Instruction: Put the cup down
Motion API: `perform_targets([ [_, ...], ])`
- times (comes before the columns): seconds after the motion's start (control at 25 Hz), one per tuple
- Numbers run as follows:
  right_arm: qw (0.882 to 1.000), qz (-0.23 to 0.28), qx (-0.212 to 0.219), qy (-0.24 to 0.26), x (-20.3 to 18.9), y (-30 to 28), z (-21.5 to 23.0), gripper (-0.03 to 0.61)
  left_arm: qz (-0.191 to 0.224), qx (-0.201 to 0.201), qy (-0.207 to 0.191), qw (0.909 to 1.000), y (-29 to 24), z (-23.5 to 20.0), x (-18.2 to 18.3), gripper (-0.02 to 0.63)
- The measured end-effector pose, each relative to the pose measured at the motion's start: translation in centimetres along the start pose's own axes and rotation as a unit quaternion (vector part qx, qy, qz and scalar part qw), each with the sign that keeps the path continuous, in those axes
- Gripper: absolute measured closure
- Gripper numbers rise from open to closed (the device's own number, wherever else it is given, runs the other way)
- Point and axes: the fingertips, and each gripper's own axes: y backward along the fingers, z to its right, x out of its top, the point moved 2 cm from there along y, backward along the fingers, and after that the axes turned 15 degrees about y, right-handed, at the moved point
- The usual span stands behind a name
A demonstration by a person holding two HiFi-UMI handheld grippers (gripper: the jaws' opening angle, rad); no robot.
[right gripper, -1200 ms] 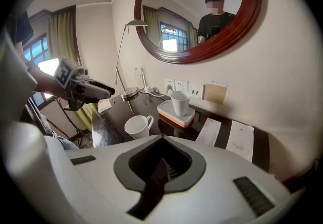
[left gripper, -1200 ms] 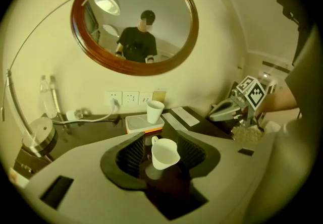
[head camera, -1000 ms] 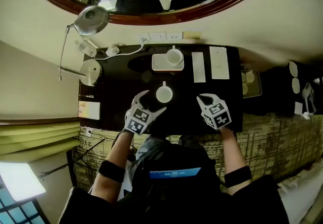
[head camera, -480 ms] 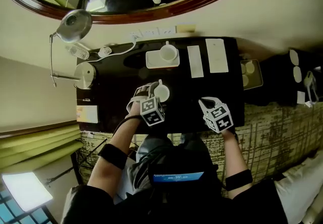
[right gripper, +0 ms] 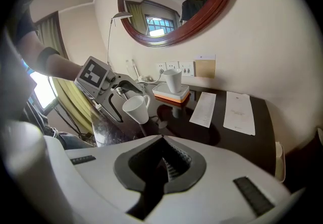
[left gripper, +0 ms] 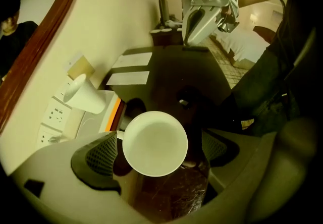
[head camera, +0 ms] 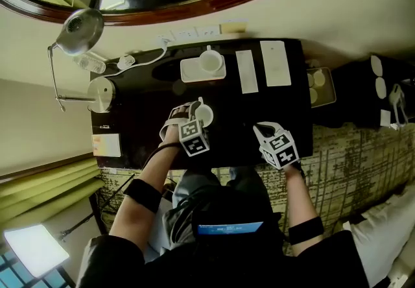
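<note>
**Cup between the spread left claw**

Lower right in my head view, the right claw [head camera: 261,130] hangs pressed together and empty over the near part of the dark worktop [head camera: 233,118]. Left of centre, my left claw [left gripper: 156,151] has just been opening. Its jaws stand wide with the white cup [head camera: 203,113] between them, the right pad clear of it. Beyond, a second cup [head camera: 209,60] sits on a white tray [head camera: 190,74], with two paper sheets [head camera: 245,71] to its right.

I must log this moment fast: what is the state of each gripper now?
Left gripper: open, jaws have just been opening; white handled ceramic cup between them, not gripped.
Right gripper: closed, holding nothing.
</note>
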Motion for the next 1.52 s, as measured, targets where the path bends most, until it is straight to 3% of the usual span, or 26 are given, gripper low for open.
perform_targets([
  [0.28,1.000,-0.002,-0.004,-0.001,0.0,0.2,0.1,0.577,-0.010,0.016,-0.012,0.9998,-0.9,-0.3,-0.2,0.098],
  [0.4,1.000,-0.003,-0.005,-0.003,-0.2,0.3,0.2,0.577,-0.008,0.024,-0.017,0.9995,-1.3,-0.4,-0.1,0.130],
  [0.52,1.000,-0.004,-0.006,-0.005,-0.3,0.4,0.3,0.577,-0.008,0.041,-0.018,0.9990,-1.3,-1.0,0.0,0.200],
  [1.52,1.000,-0.001,0.010,0.008,0.7,-0.4,0.1,0.577,-0.004,0.069,-0.050,0.9963,-0.4,-1.9,0.2,0.229],
])
